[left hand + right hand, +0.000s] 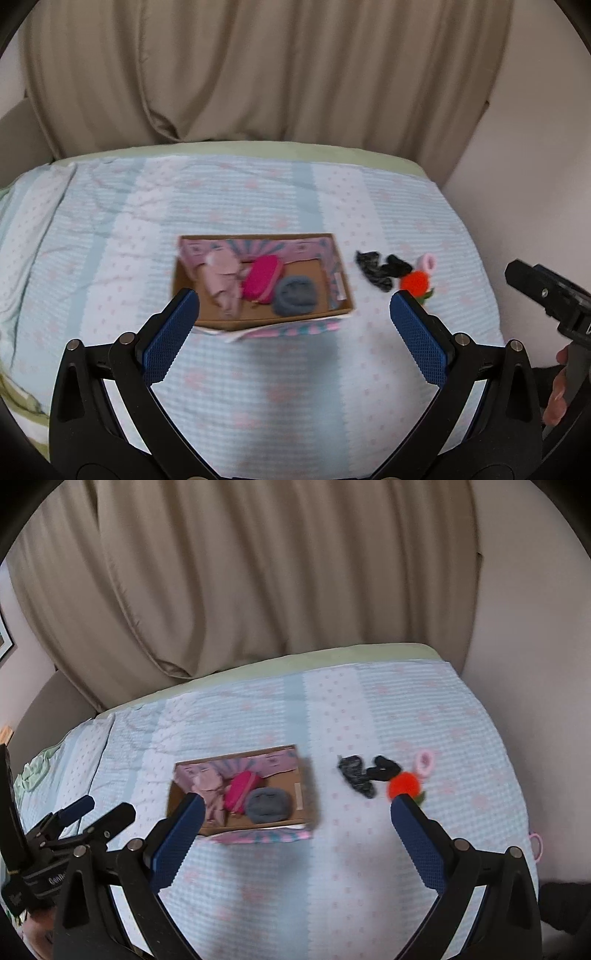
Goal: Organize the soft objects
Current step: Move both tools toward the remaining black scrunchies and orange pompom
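A shallow cardboard box (334,254) (301,775) lies on the bed. It holds a pale pink cloth (223,280) (208,786), a magenta pouch (262,278) (240,790) and a grey knit piece (295,295) (267,805). To its right on the quilt lie two dark socks (376,267) (364,771), an orange pom-pom toy (415,281) (404,784) and a small pink item (426,263) (424,762). My left gripper (293,314) is open and empty, above the quilt near the box. My right gripper (295,818) is open and empty too.
The bed has a light blue quilt (258,387) (406,709) with pink dots and a green sheet edge. Beige curtains (258,66) hang behind. A wall stands at the right. The left gripper (81,819) shows at the right wrist view's left edge; the right one (546,291) shows at the left view's right edge.
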Demonstrator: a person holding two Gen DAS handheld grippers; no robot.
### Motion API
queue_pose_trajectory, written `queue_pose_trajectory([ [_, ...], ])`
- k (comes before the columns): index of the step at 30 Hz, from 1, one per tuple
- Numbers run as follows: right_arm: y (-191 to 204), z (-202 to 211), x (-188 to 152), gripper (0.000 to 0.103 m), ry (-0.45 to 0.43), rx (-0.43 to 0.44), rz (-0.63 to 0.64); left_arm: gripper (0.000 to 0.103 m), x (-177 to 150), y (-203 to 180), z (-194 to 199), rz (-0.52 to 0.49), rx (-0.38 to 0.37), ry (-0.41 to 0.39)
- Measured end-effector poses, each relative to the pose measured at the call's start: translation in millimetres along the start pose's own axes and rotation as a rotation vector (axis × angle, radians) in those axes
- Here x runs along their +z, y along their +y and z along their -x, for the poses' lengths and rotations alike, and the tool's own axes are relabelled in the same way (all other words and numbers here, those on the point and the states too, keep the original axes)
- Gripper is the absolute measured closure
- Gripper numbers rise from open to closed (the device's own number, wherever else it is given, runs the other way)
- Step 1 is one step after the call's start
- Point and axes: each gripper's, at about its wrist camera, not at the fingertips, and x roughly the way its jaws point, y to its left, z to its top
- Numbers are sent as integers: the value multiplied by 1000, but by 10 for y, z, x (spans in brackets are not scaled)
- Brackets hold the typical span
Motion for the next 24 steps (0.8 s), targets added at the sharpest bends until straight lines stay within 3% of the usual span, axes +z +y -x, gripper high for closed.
queue_pose_trajectory([
  [11,-1327,-155,105,3,55,27,53,0,37,-1277,-611,87,-10,56],
  [17,-1807,-476,129,3,109,47,93,1,54,-1734,-1172,119,1,127],
  [24,-2120,-995,80,3,159,76,104,3,15,-1933,-1956,132,7,225],
])
